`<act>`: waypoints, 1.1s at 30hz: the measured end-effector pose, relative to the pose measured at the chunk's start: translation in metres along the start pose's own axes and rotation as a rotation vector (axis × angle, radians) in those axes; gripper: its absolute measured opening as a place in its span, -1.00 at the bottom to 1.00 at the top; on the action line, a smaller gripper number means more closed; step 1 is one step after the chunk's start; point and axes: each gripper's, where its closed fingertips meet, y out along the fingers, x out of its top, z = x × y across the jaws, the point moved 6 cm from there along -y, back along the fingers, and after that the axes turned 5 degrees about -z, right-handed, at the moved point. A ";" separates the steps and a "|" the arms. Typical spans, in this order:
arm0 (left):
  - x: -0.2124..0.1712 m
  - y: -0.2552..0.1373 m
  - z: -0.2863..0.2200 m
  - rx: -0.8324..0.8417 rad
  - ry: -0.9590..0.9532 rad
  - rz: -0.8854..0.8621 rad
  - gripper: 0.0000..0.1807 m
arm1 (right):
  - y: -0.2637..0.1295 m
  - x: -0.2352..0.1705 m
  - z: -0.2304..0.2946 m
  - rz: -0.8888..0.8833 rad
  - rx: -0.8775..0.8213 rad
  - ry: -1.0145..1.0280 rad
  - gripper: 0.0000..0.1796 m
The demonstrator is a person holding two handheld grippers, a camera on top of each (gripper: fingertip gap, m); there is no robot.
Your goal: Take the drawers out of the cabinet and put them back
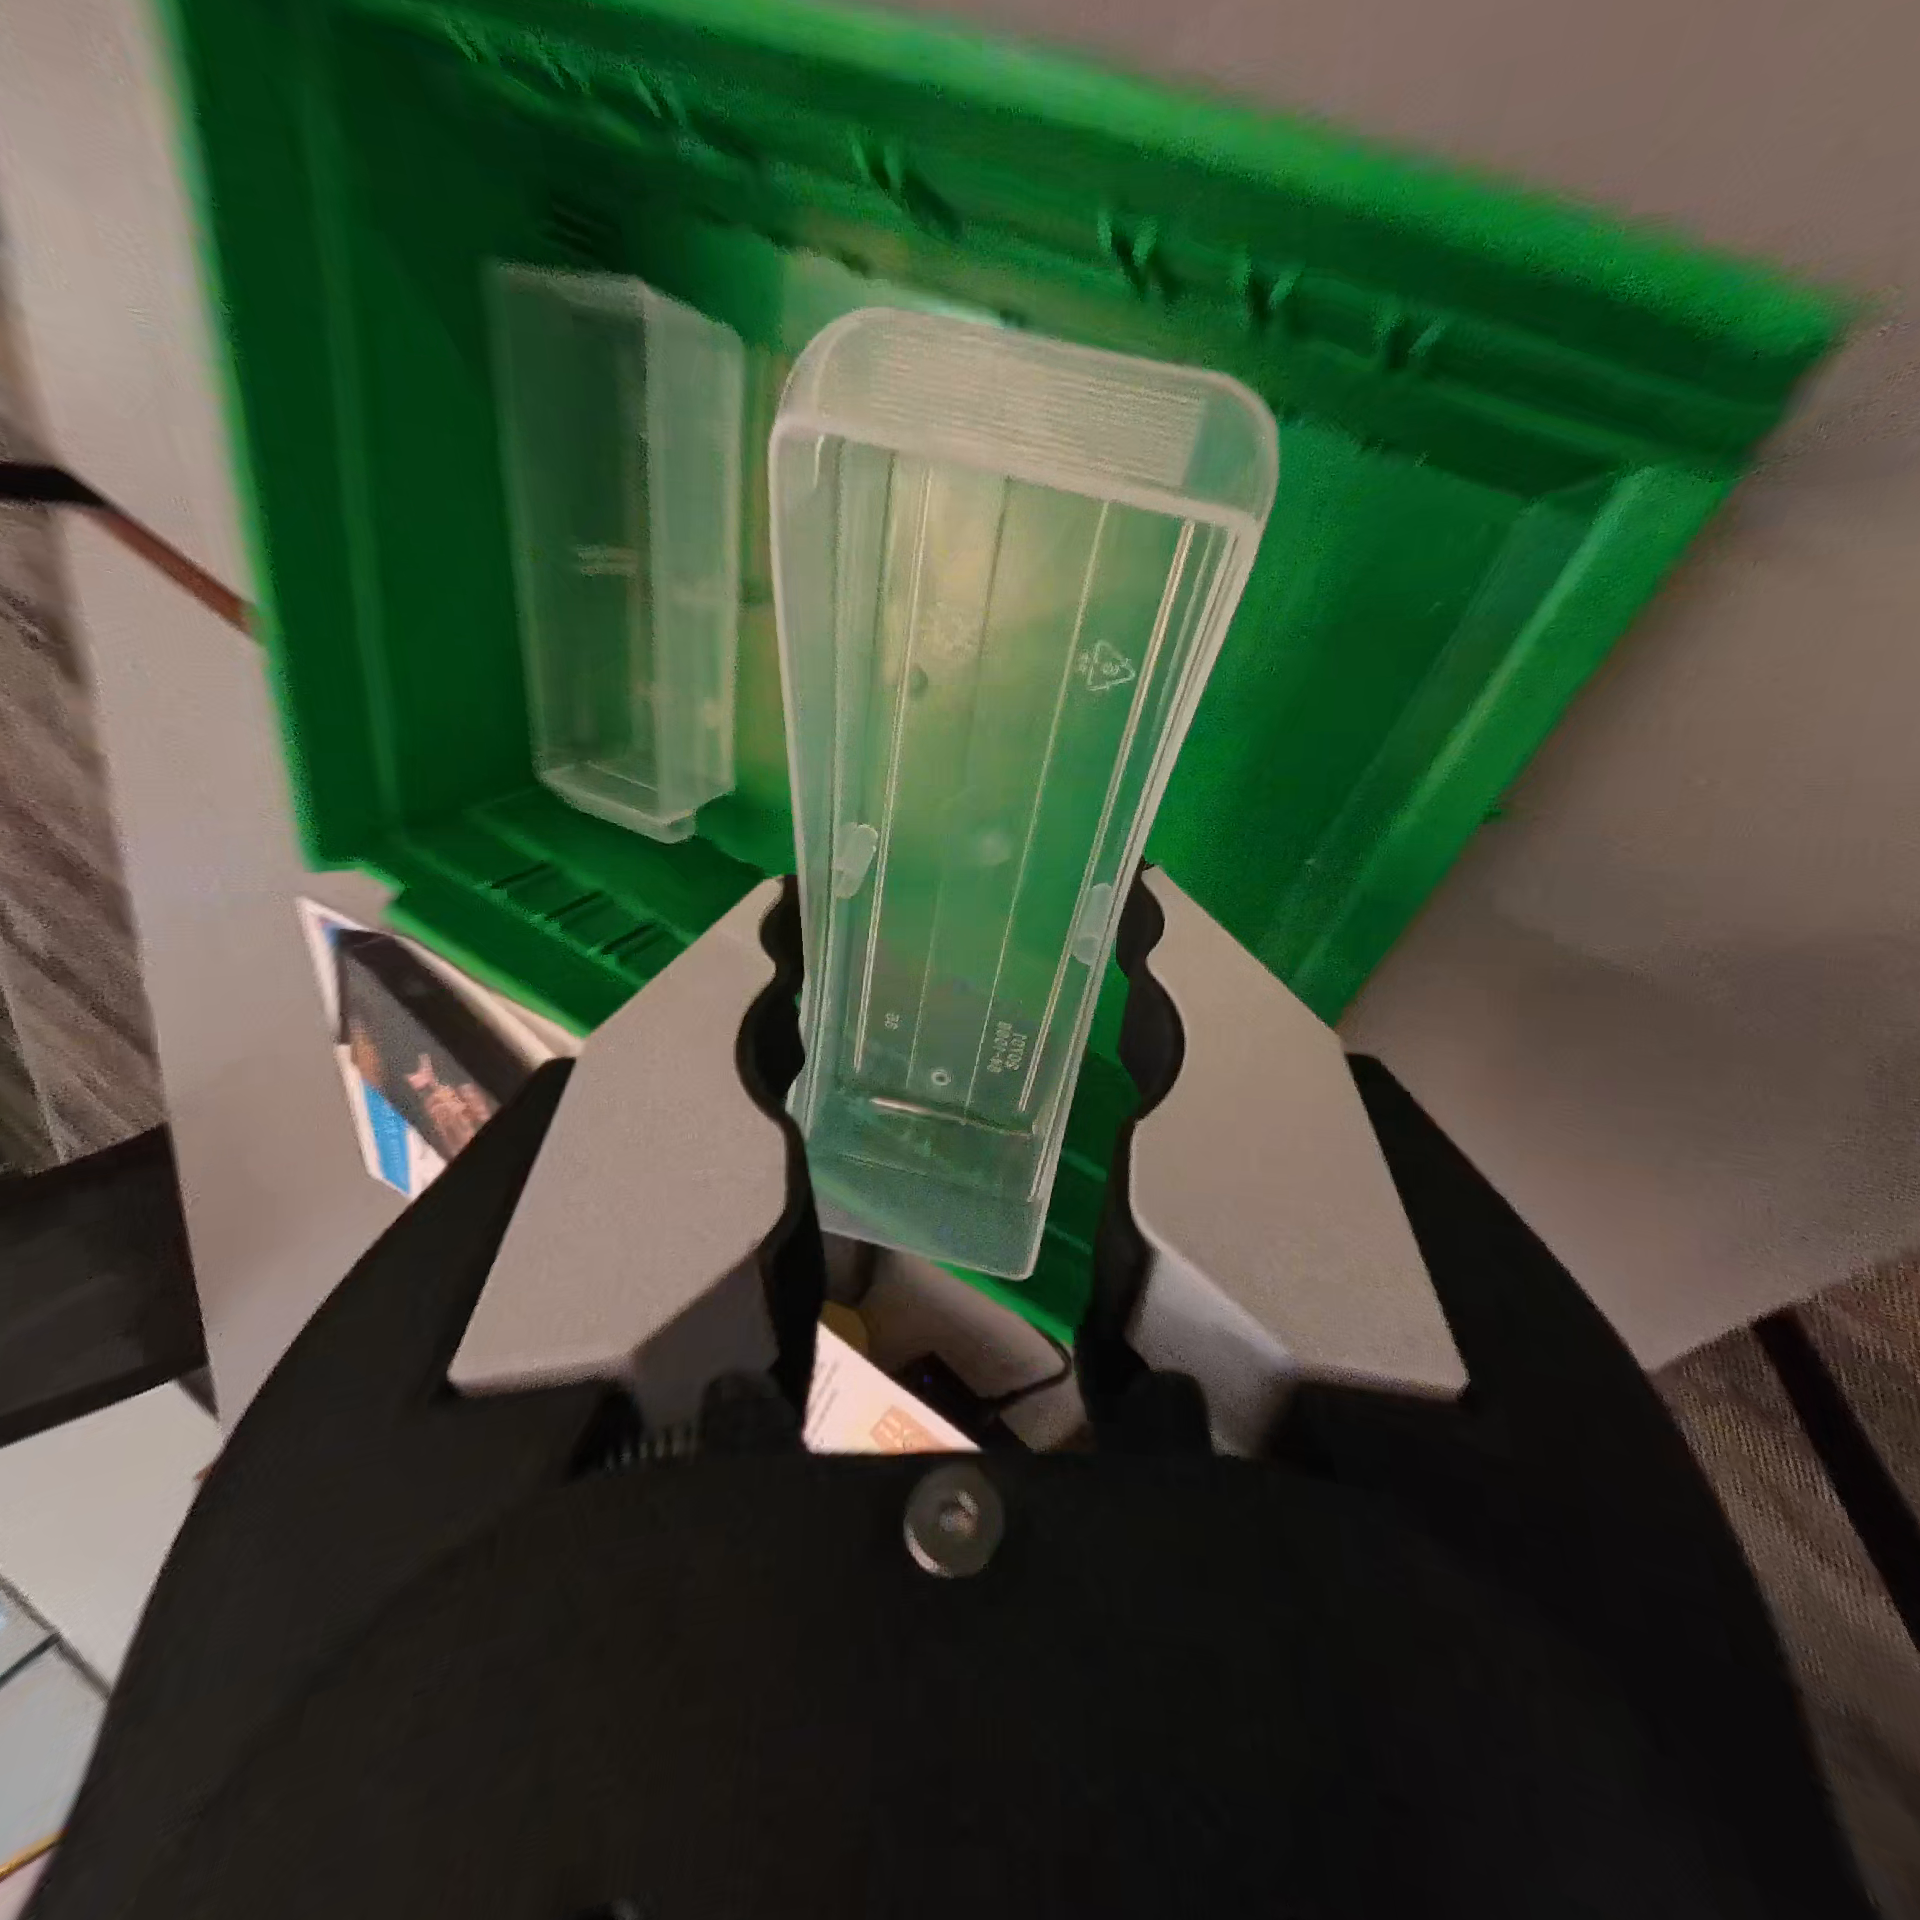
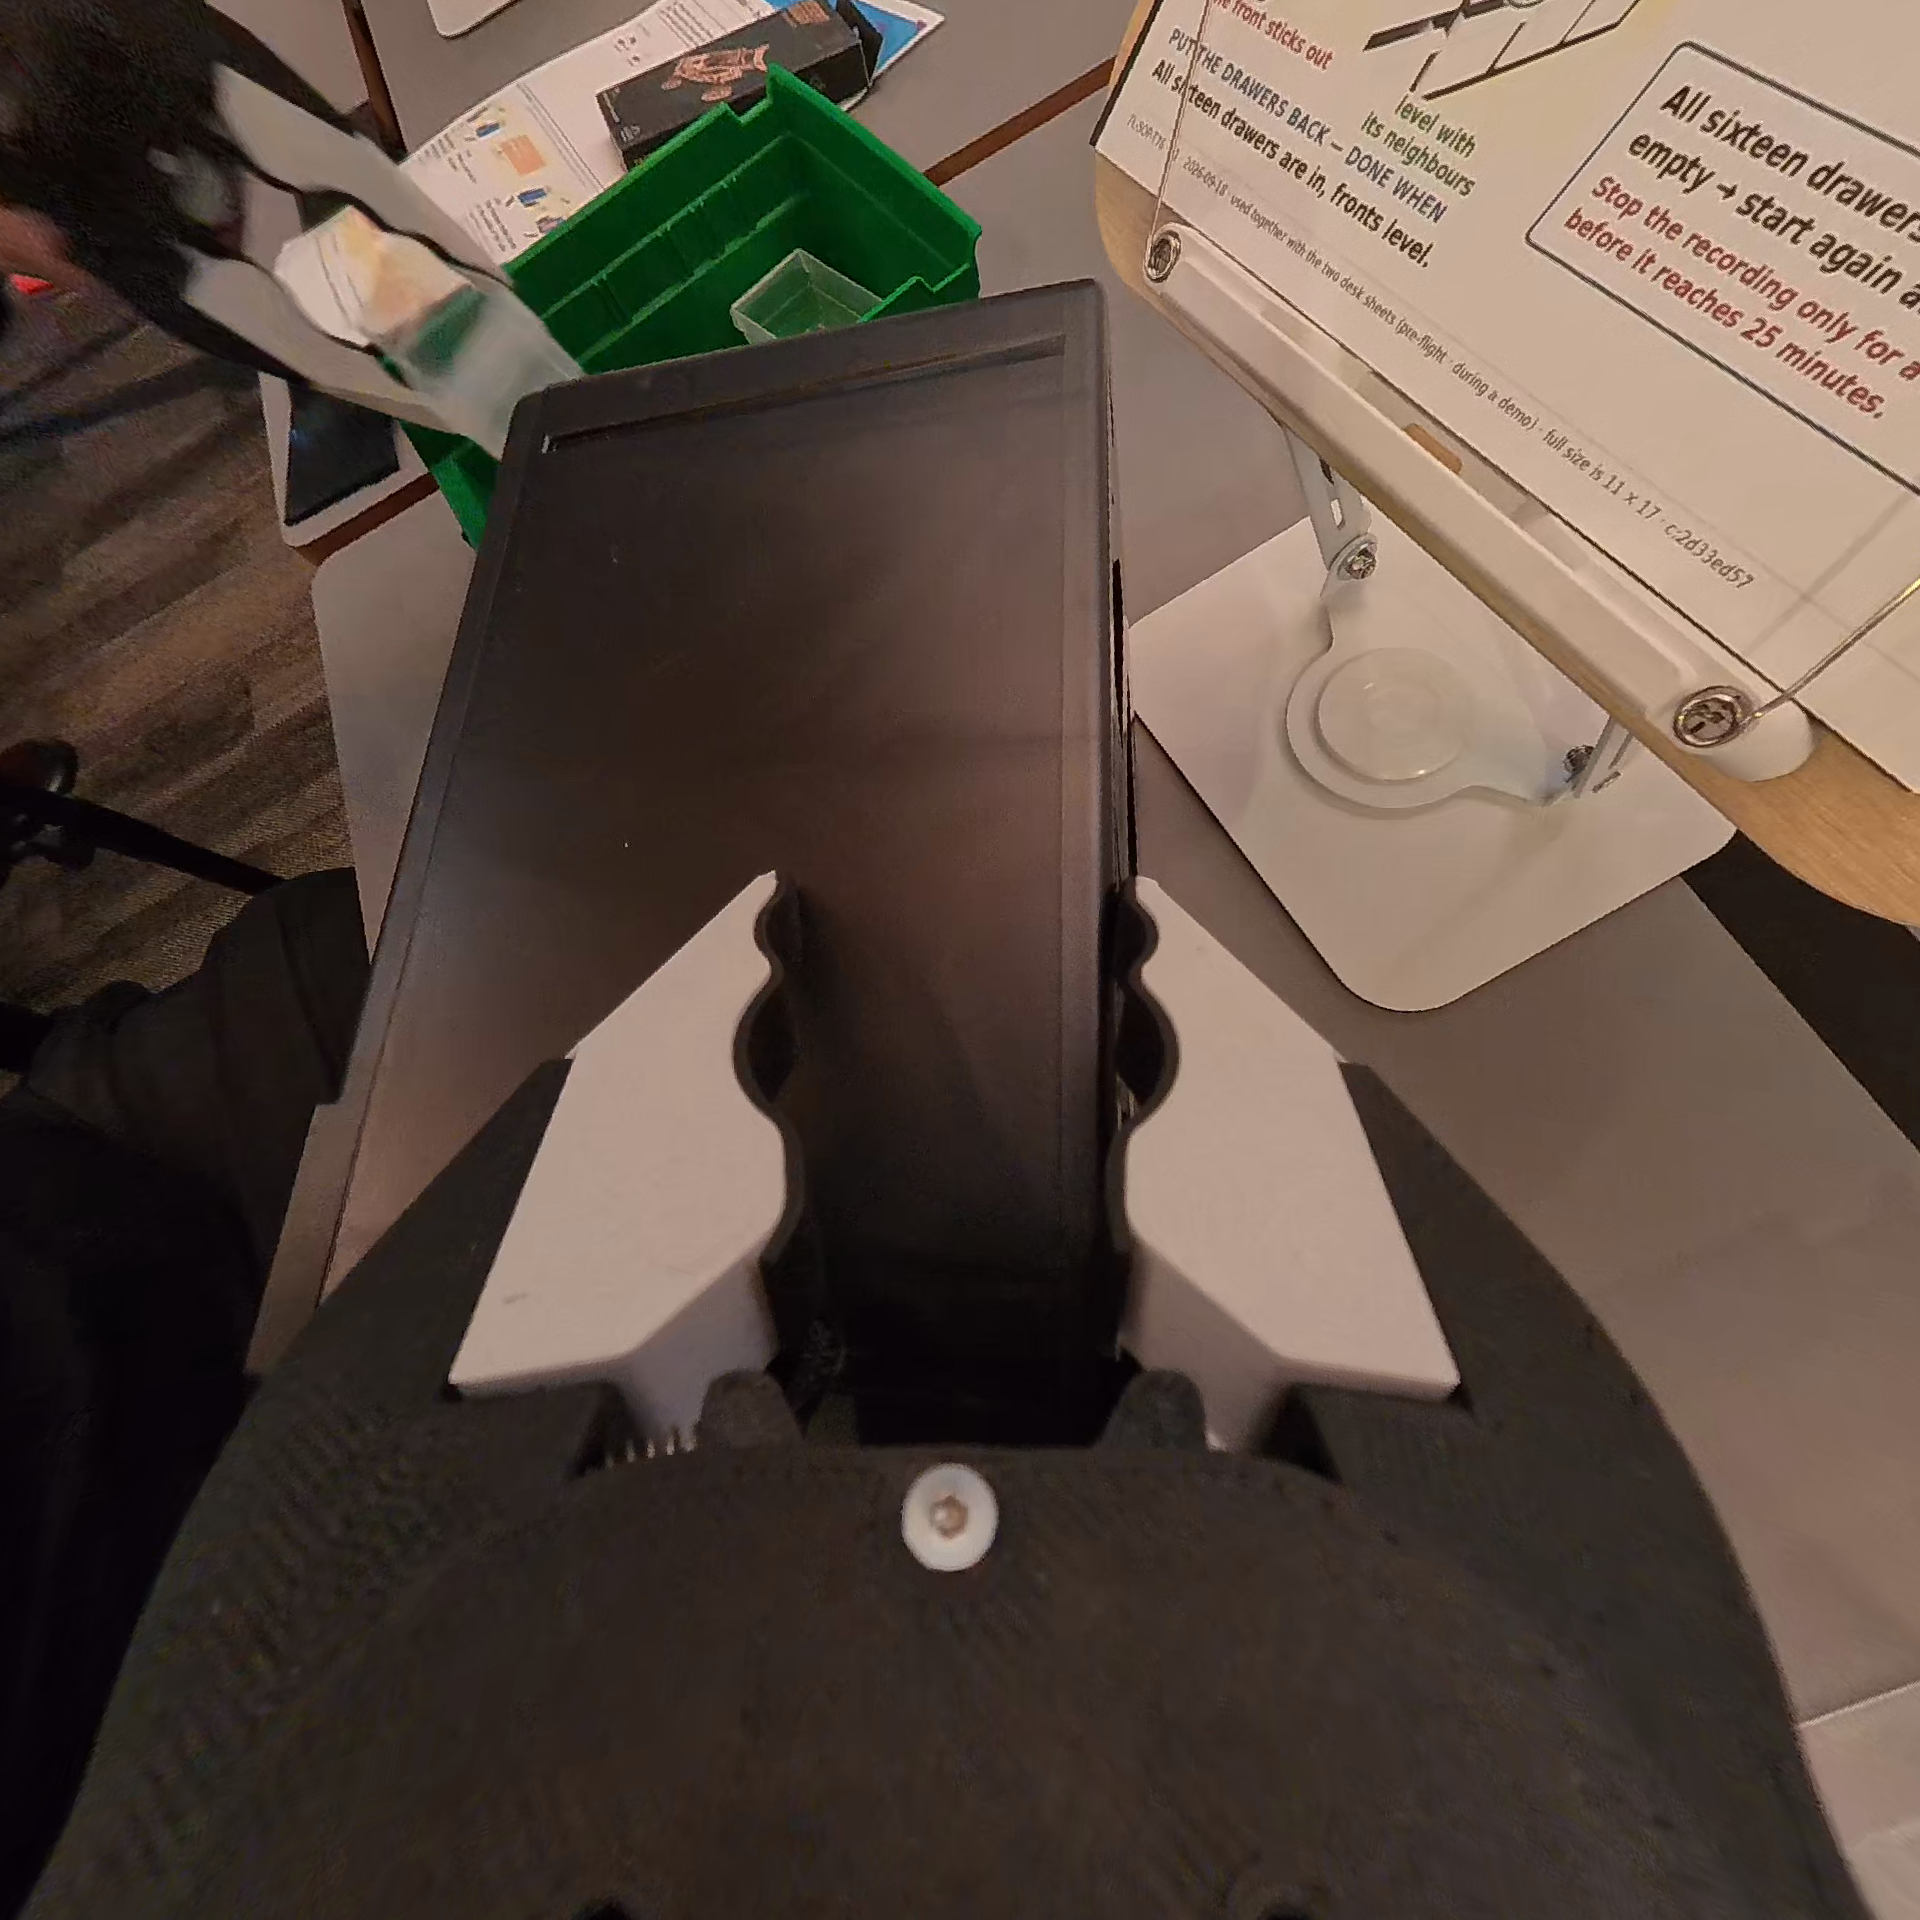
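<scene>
Left wrist view: left gripper [image 1: 961, 1049] jaws pinching clear drawer [image 1: 997, 748] above green bin [image 1: 1455, 644]; grey table [image 2: 1558, 1195]; right gripper [image 2: 951, 1060] jaws spread over black cabinet [image 2: 779, 675].

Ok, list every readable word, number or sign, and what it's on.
I do not quote writing; it stands here.
Clear drawer in the left gripper: small moulded marks on its base.
White sheet on the stand: print in black, red, green.
Papers and black box beyond the green bin: too small, blurred.
</scene>
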 end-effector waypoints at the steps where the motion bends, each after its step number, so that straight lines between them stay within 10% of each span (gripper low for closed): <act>1: 0.011 -0.022 -0.003 0.015 -0.012 -0.061 -0.34 | 0.000 0.000 0.000 -0.001 0.000 0.001 -0.33; 7: 0.102 -0.083 -0.099 -0.068 0.257 -0.260 -0.34 | 0.000 0.000 0.000 -0.006 0.001 0.006 -0.33; 21: 0.147 0.047 -0.218 -0.339 0.617 -0.141 -0.24 | 0.000 0.000 0.000 -0.002 -0.002 0.013 -0.33; 26: 0.151 0.027 -0.205 -0.310 0.434 -0.162 0.13 | 0.000 0.000 -0.001 -0.004 -0.001 0.013 -0.34; 33: 0.187 -0.030 -0.244 -0.368 0.021 -0.314 -0.21 | 0.000 0.000 -0.001 -0.008 0.011 0.012 -0.34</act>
